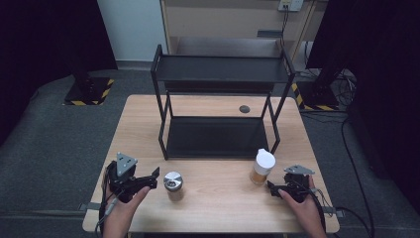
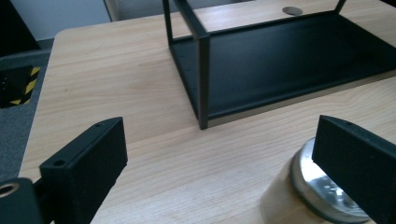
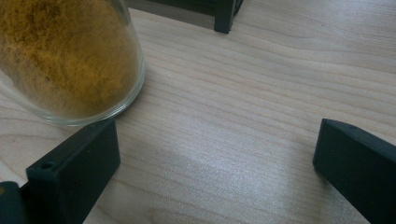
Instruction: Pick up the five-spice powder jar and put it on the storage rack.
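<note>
Left gripper (image 1: 151, 177): jaws spread wide, nothing held, lying low on wood-grain table (image 1: 218, 208); steel-lidded jar (image 1: 173, 185) just beside right jaw. Right gripper (image 1: 274, 188): jaws wide apart, empty, possibly grazing round glass jar of yellow-orange powder (image 1: 261, 167), white cap. Beyond: black metal 2-tier shelf rack (image 1: 220, 69).

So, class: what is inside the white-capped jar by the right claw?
The white-capped jar holds yellow-orange powder, visible through its clear glass. The cap hides the top of the contents.
</note>
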A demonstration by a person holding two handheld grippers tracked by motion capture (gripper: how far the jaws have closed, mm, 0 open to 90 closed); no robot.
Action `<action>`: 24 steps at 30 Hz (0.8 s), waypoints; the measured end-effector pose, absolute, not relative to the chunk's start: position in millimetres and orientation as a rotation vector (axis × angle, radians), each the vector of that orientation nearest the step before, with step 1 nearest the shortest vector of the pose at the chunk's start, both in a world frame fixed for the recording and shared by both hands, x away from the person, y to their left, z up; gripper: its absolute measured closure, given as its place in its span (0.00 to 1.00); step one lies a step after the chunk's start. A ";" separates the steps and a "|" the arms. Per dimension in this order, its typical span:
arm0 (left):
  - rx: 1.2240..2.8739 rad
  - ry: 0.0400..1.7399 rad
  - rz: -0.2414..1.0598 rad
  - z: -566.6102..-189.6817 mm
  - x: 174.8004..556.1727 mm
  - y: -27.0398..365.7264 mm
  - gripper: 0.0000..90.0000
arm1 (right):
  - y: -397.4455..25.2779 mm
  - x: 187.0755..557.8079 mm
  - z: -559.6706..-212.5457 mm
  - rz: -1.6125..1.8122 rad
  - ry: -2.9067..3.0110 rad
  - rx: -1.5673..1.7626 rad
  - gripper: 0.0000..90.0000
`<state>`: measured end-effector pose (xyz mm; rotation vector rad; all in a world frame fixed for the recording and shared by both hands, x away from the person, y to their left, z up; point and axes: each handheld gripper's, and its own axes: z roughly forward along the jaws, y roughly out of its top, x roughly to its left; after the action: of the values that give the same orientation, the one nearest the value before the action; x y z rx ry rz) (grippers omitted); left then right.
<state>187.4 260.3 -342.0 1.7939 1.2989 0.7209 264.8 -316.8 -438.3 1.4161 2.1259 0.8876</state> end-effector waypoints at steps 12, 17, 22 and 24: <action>1.847 1.212 0.679 -338.2 183.3 236.6 0.02 | -317.1 264.9 -438.3 0.889 2.126 1.416 0.02; 1.858 1.202 0.667 -340.3 183.0 231.2 0.02 | -317.2 264.8 -438.3 0.890 2.127 1.418 0.02; 1.889 1.186 0.651 -344.1 184.8 223.5 0.02 | -317.5 264.9 -438.3 0.891 2.128 1.417 0.02; 1.906 1.182 0.642 -346.7 186.2 219.9 0.02 | -317.5 264.9 -438.3 0.891 2.128 1.417 0.02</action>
<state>186.2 219.9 -346.7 1.9055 1.1824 0.6416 264.9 -317.5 -438.3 1.4171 2.1275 0.8910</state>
